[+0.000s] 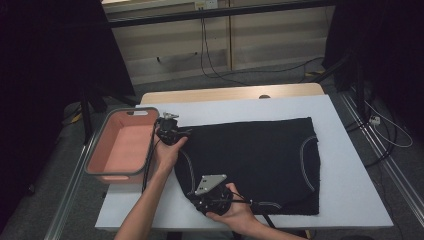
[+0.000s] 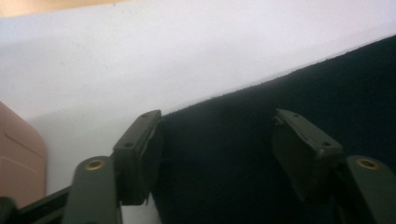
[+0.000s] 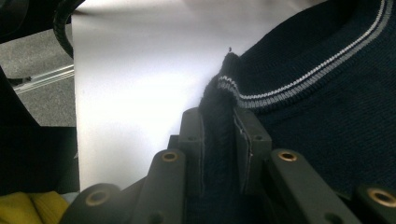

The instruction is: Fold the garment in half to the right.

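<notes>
Knit dark sweater [image 1: 250,160] lying soft, floppy; right gripper [image 3: 219,135] clamping its striped edge at 6 o'clock, left gripper [image 2: 217,154] straddling the 9 o'clock corner, unclenched.

a white worktop [image 1: 345,165] holds a dark sweater [image 1: 260,155], spread flat under both sets of jaws, and a pink tub [image 1: 95,157] beside the left jaws.

No text, label, brand, number or sign can be read in any of the views. The dark garment [image 1: 255,160] carries only pale stripes along its edges, and the pink basket [image 1: 122,145] has a pale patch on its far rim, too small to read.
</notes>
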`<state>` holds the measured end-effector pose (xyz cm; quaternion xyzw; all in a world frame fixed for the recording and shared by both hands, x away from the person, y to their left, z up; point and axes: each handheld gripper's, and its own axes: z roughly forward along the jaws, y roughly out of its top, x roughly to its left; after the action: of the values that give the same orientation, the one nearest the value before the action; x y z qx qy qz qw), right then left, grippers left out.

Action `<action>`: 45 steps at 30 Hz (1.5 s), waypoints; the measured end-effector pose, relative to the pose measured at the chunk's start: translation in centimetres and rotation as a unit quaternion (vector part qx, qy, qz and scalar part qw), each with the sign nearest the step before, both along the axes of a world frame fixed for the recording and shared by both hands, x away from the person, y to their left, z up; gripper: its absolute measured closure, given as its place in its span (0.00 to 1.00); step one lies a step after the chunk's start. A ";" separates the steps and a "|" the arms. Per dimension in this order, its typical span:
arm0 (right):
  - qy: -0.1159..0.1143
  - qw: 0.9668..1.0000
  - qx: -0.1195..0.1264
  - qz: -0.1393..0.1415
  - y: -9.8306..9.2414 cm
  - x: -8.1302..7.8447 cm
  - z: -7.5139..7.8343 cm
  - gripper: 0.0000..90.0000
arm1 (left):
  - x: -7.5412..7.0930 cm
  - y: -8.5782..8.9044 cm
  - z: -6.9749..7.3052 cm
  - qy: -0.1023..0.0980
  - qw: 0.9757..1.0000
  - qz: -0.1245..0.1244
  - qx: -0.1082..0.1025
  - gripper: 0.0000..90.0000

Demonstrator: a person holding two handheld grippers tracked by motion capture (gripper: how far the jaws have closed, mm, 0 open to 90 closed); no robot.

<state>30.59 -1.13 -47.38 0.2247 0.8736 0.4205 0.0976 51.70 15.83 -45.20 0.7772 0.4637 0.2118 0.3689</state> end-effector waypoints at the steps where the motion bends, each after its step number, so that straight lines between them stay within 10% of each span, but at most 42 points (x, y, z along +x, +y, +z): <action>1: -0.001 1.000 0.000 0.001 0.0 0.0 0.0 0.83 | 0.0 0.0 0.0 -0.001 1.000 0.001 -0.002 0.37; 25: -0.004 1.000 -0.001 0.001 0.0 0.0 0.0 0.83 | 0.6 0.1 -1.0 0.045 0.999 0.016 0.016 0.31; 30: -0.001 1.000 -0.002 0.000 0.1 0.0 0.1 0.83 | 0.5 0.1 -0.7 0.052 0.999 0.013 0.007 0.45; 33: 0.004 1.000 -0.002 -0.002 0.1 0.0 0.2 0.83 | 0.4 -0.1 -0.6 0.063 0.998 -0.003 -0.011 0.73; 45: 0.003 1.000 0.016 -0.001 -0.2 0.0 0.7 0.84 | -0.1 0.2 0.4 0.060 0.996 -0.013 -0.062 0.83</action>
<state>30.55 -1.34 -46.67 0.2289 0.8666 0.4338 0.0915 51.56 16.01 -44.78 0.7701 0.4872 0.1307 0.3906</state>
